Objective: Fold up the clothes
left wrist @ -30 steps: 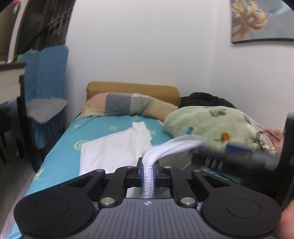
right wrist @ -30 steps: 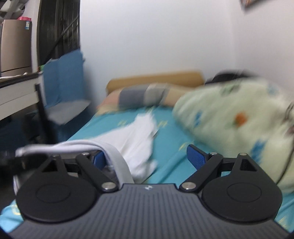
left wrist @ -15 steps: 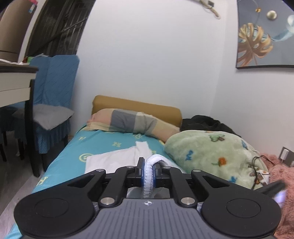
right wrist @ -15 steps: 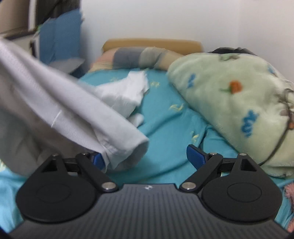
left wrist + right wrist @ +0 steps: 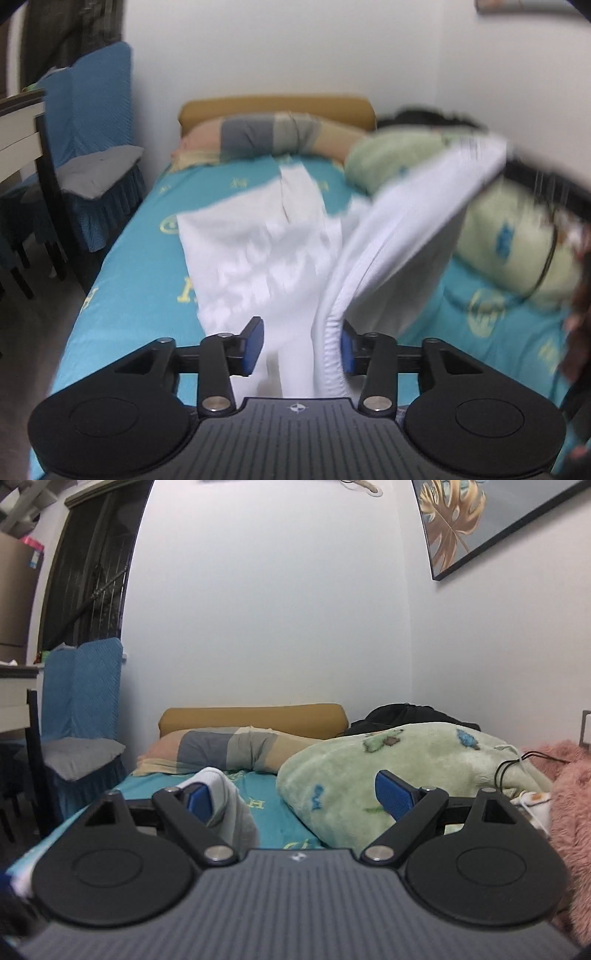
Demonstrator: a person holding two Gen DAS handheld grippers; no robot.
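A garment (image 5: 258,251) lies on the bed (image 5: 140,258), blanket (image 5: 517,240) right, chair (image 5: 92,147) left.

light: dim, even indoor | left wrist view: motion-blurred | right: sharp | edges: fisheye-bent, dark corners

The bed (image 5: 122,258) is viewed lengthwise from its foot by both wrist cameras, facing the headboard (image 5: 255,716). The left view is tilted downward, close over the sheet; the right is aimed higher, wall filling its upper half. The pillow (image 5: 258,136) and green blanket (image 5: 406,768) are shared.
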